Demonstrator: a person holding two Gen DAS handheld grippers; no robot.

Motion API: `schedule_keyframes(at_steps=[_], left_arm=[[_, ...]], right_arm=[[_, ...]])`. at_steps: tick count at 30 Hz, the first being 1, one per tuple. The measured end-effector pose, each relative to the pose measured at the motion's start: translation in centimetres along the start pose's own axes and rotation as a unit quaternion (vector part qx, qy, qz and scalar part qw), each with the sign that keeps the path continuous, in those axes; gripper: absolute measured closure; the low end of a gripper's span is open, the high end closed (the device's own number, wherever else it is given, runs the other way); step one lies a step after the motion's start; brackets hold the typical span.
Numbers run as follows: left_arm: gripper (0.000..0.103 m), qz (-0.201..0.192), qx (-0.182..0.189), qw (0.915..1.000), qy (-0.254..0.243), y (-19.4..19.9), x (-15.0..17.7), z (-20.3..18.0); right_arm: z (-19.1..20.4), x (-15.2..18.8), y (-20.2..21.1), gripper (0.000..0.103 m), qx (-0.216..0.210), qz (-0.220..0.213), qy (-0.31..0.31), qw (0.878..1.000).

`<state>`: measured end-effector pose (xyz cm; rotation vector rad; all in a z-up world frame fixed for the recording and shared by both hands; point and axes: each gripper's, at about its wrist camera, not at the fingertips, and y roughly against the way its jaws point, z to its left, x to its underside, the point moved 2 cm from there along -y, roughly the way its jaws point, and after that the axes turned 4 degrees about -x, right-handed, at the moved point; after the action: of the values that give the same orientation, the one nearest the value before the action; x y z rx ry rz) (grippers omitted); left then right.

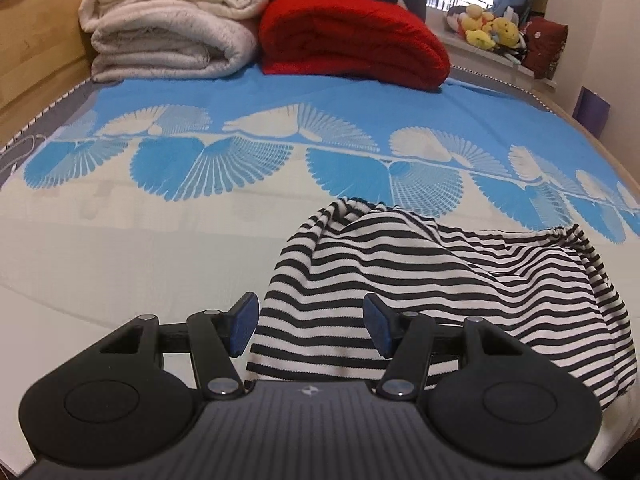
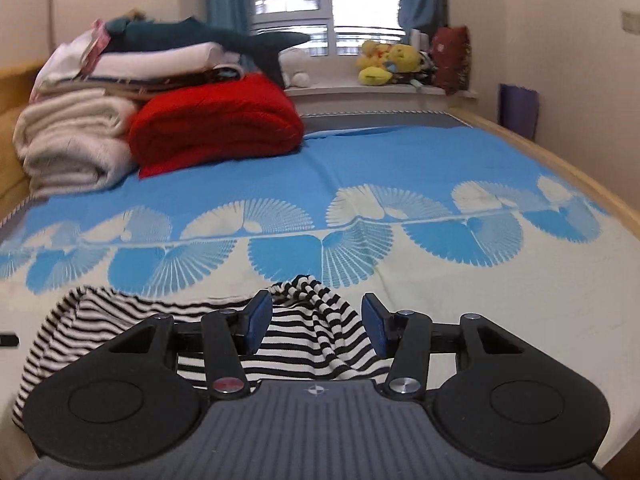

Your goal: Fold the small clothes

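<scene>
A small black-and-white striped garment (image 1: 420, 280) lies crumpled on the bed's near part. In the left wrist view my left gripper (image 1: 310, 326) is open, its blue pads either side of the garment's near left edge. In the right wrist view the same garment (image 2: 304, 328) lies under and ahead of my right gripper (image 2: 316, 324), which is open with a bunched fold of the cloth between its pads. Neither gripper holds anything.
The bed has a blue and cream patterned cover (image 1: 240, 168). Folded cream blankets (image 1: 168, 28) and a folded red blanket (image 1: 352, 40) are stacked at the far end. Plush toys (image 2: 380, 62) sit on the window sill. A wooden bed edge (image 2: 580, 176) runs along the right.
</scene>
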<state>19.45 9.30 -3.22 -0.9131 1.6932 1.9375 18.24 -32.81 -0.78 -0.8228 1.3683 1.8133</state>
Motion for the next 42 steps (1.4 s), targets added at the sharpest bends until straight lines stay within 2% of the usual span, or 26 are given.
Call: schedule_keyframes(at_steps=[4,9,12,17,22,23,25,26,27,30,34,37,39,42], left_arm=[[0.04,-0.021,0.003,0.9996,-0.018,0.7,0.0,-0.8],[0.037,-0.061,0.006,0.9961,-0.063,2.4,0.3,-2.3],[0.037,-0.041,0.025,0.9973,-0.056,3.5,0.7,-3.7],[0.037,-0.055,0.033,0.9942,-0.086,5.6,3.0,-7.3],[0.037,-0.053,0.053,0.9947,-0.071,6.6,6.2,-7.4],[0.039,-0.047,0.05,0.9956,-0.064,6.5,6.8,-7.0],[0.051,-0.031,0.045,0.9974,-0.047,6.0,7.8,-6.0],[0.063,-0.023,0.041,0.998,-0.043,5.7,8.2,-5.5],[0.069,-0.02,0.037,0.9984,-0.039,5.4,8.4,-5.1],[0.074,-0.017,0.045,0.9988,-0.009,4.9,8.4,-3.5],[0.074,-0.006,0.053,0.9975,0.047,4.2,8.5,-1.1],[0.074,0.031,0.076,0.9896,0.118,3.2,9.0,1.0],[0.073,0.072,0.101,0.9757,0.181,2.0,9.6,2.6],[0.072,0.132,0.135,0.9454,0.266,-0.1,11.1,4.4]], right_arm=[[0.0,0.5,0.0,0.052,0.02,-0.004,0.003,1.0],[-1.0,0.5,-0.2,0.052,0.025,-0.001,-0.017,1.0],[-1.4,0.5,-0.3,0.052,0.031,-0.001,-0.022,0.999],[-1.8,0.5,-0.1,0.052,0.026,0.003,-0.015,1.0],[-2.7,0.4,0.6,0.052,0.02,0.0,-0.021,1.0],[-2.9,0.4,0.7,0.052,0.022,-0.001,-0.022,1.0],[-3.4,0.5,0.9,0.052,0.025,-0.003,-0.025,0.999],[-3.7,0.6,1.0,0.052,0.027,-0.003,-0.028,0.999],[-4.0,0.6,1.1,0.052,0.029,-0.002,-0.032,0.999],[-4.6,0.8,1.5,0.052,0.034,-0.004,-0.042,0.999],[-4.9,0.7,2.0,0.052,0.035,-0.006,-0.049,0.998],[-4.7,0.7,2.4,0.052,0.032,-0.01,-0.046,0.998],[-4.6,0.9,2.6,0.052,0.032,-0.012,-0.045,0.998],[-4.7,1.2,2.6,0.052,0.034,-0.01,-0.044,0.998]])
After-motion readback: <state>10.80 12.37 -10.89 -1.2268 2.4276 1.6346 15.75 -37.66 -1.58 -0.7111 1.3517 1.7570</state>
